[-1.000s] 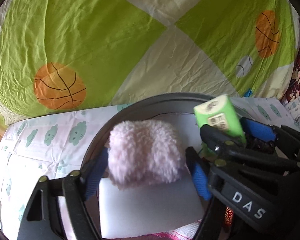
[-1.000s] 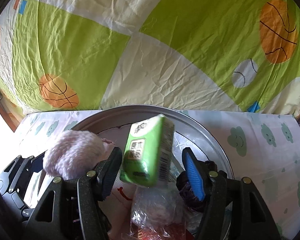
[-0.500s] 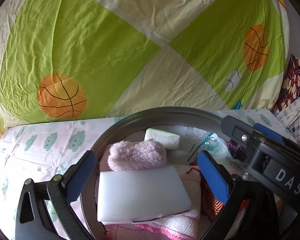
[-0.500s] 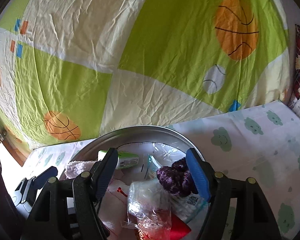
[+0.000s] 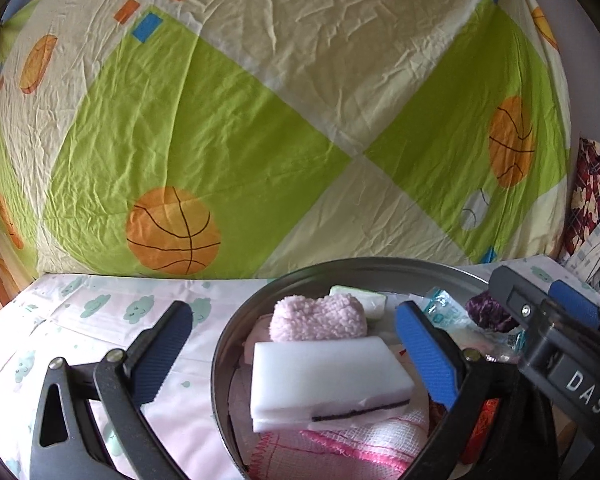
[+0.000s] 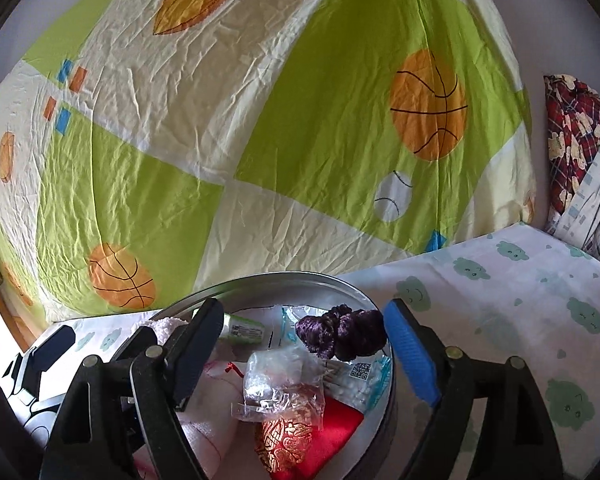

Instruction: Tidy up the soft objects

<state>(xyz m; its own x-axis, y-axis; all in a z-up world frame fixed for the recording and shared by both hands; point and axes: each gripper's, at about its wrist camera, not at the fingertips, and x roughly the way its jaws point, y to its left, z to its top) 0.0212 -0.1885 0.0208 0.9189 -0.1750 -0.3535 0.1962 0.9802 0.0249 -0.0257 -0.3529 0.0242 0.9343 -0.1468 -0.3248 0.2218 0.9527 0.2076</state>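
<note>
Both of your tools have pulled back and up since a second ago: then your left tool (image 5: 296,344) was clamped on the pink fluffy piece (image 5: 318,318) and your right tool (image 6: 304,344) held the green tissue pack (image 6: 242,326); now both stand wide apart and carry nothing. You have left both items inside the round metal tin (image 5: 220,360), which sits on the bed sheet (image 5: 100,320) printed with small clouds. From your left wrist view, the pink fluffy piece lies toward the far side of the tin, touching the white sponge block (image 5: 324,380) just in front of it, and the tissue pack lies flat behind it against the far wall. The sponge rests on a pink-stitched cloth (image 5: 340,444). From your right wrist view, a purple scrunchie (image 6: 340,334) sits on the tin's right side between your tool's fingers, above a crinkled clear bag (image 6: 280,384) and a red embroidered pouch (image 6: 308,440). Behind it all hangs the basketball-print quilt (image 6: 300,140).
</note>
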